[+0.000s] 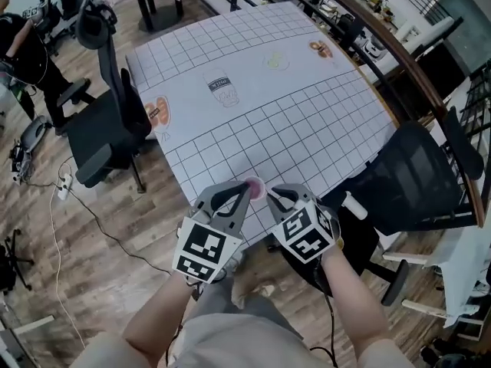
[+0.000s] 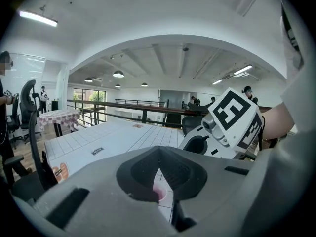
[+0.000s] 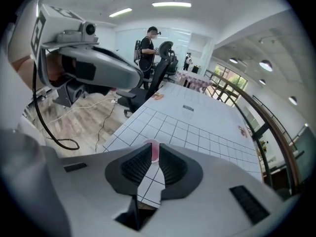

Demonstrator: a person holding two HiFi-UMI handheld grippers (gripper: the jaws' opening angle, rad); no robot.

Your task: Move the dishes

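Down at the 6 o'clock edge of the white gridded tabletop [image 1: 291,113], a small pink round dish [image 1: 256,187] sat between the tips of the two tools. The right hand-held gripper [image 1: 273,193] came at it from 4 o'clock. Its own view showed the two dark ribbed pads drawn almost together, with the dish's pink rim pinched upright between their tips. The left hand-held gripper [image 1: 247,185] reached in from 7 o'clock with its jaws closed, the tips meeting in a point. In its own view the dish showed as a pink patch in the gap behind those tips, low and partly covered by the left pad. It seemed to lie under the jaws rather than in their grip, though that view was too cramped to be sure. The two marker cubes stood side by side, near each other but apart. A black office chair [image 1: 107,121] stood at the tabletop's 9 o'clock side on the wooden floor [image 1: 92,251], and a black mesh chair [image 1: 414,175] stood at its 4 o'clock corner.
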